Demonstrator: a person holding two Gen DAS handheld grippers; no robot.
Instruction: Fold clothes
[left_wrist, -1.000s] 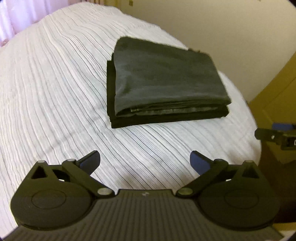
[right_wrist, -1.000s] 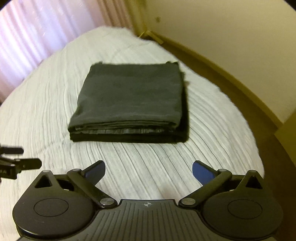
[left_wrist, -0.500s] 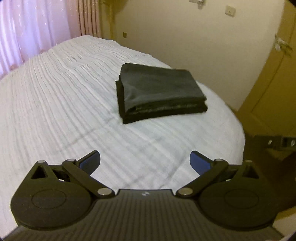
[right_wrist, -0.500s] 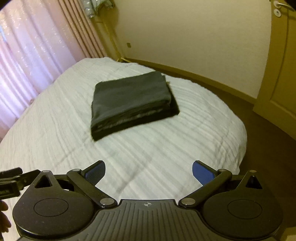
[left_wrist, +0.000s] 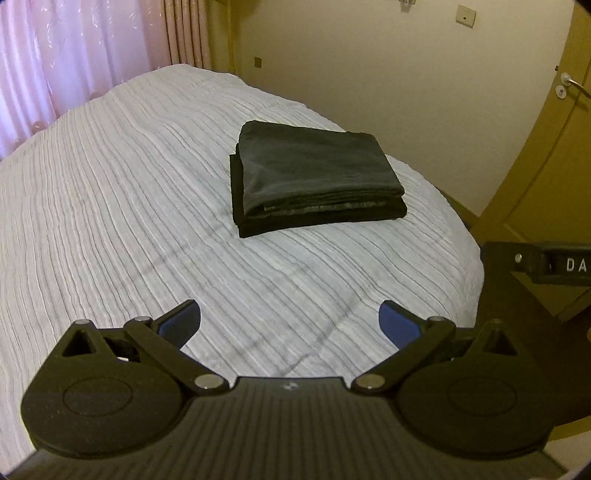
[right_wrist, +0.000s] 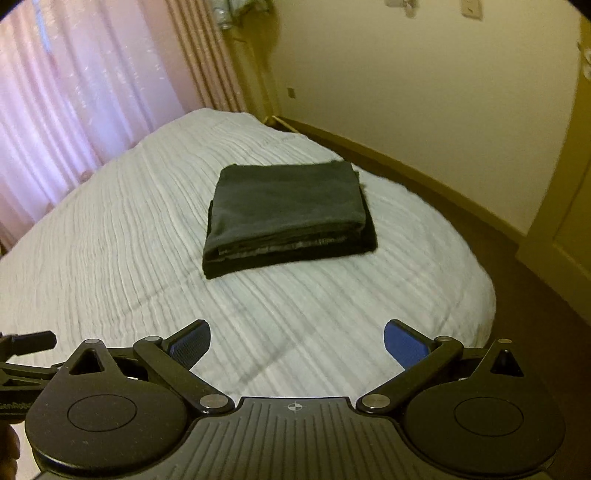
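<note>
A dark grey garment (left_wrist: 314, 177) lies folded into a neat thick rectangle on the white ribbed bedspread (left_wrist: 110, 206), toward the bed's far right part. It also shows in the right wrist view (right_wrist: 288, 214). My left gripper (left_wrist: 290, 323) is open and empty, held well back from the garment above the bed's near part. My right gripper (right_wrist: 297, 343) is open and empty too, equally far back. Neither touches the garment.
Pink curtains (left_wrist: 74, 51) hang behind the bed at the left. A cream wall (left_wrist: 369, 55) runs along the far side, a yellow door (left_wrist: 554, 147) at the right. Brown floor (right_wrist: 517, 295) borders the bed's right edge. The other gripper shows at the frame edge (left_wrist: 546, 262).
Both grippers have pulled back and risen away from the folded garment, so it looks smaller and more of the room shows. The garment has not moved. Both stay open.
</note>
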